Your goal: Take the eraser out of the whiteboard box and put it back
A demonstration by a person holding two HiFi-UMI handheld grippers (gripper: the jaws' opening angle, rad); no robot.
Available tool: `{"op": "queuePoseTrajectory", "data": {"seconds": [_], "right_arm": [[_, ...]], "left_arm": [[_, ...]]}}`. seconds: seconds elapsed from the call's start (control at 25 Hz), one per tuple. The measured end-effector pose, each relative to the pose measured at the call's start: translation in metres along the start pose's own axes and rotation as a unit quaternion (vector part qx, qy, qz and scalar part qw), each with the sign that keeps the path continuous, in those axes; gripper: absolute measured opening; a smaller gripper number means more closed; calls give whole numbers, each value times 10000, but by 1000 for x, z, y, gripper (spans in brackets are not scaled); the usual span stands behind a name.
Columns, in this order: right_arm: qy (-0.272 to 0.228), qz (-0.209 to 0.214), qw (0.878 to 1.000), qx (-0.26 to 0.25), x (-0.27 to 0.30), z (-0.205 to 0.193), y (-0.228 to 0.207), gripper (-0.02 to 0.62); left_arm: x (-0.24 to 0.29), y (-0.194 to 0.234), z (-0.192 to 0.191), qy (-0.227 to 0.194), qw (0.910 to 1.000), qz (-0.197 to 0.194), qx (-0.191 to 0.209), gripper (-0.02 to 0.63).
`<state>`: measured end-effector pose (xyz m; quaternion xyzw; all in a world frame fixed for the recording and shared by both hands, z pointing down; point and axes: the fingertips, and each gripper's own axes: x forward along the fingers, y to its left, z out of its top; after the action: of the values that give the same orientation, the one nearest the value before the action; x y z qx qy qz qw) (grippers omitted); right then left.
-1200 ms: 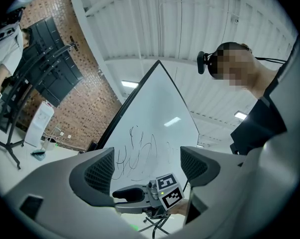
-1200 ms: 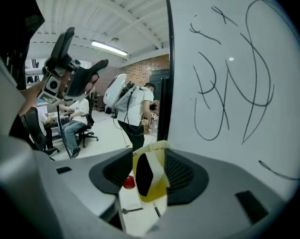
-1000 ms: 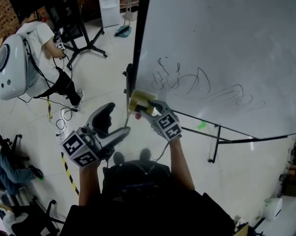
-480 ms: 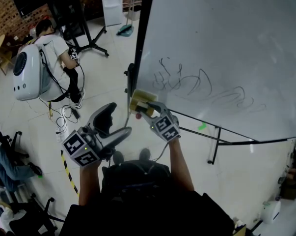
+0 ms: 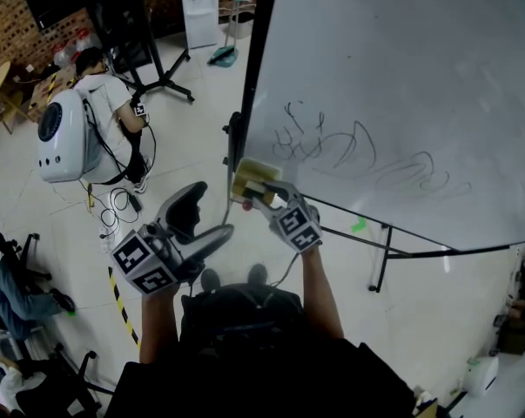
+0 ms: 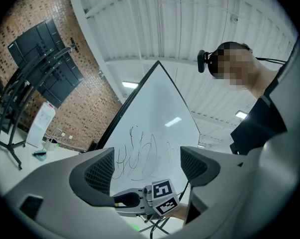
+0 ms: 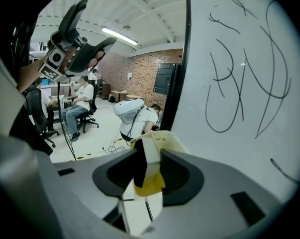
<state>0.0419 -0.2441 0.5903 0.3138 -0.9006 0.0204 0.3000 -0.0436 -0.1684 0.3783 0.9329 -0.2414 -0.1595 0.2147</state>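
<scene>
Gripping the eraser (image 7: 150, 156), the right gripper (image 5: 262, 192) is found with jaws just closed in to a narrow hold; the eraser is lodged in the whiteboard box (image 5: 243, 174) at the whiteboard (image 5: 401, 85) corner; a tilted lift could be snagged on the box wall; the left gripper (image 5: 208, 209) is held wide, empty; a crouched person (image 5: 105, 120) is noted well clear.
</scene>
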Motion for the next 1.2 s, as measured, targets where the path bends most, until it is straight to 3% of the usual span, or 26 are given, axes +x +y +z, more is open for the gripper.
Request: {"op": "queuePoseTrajectory", "data": {"seconds": [0.56,0.88,1.2], "right_arm": [[-1254,-396,9904,436,-69,73,-17,161],[-2443,-489,9651,805,-130,135,-23,160],[-3293,-442,9395,837,-187,177,-22,158]], "left_arm": [[0,-14,2,-19,9999,-143,35,414],[-2,-23,3,-38,9998,-163,75,414],[2,-33,7,-38,9996,-214,156,414]]}}
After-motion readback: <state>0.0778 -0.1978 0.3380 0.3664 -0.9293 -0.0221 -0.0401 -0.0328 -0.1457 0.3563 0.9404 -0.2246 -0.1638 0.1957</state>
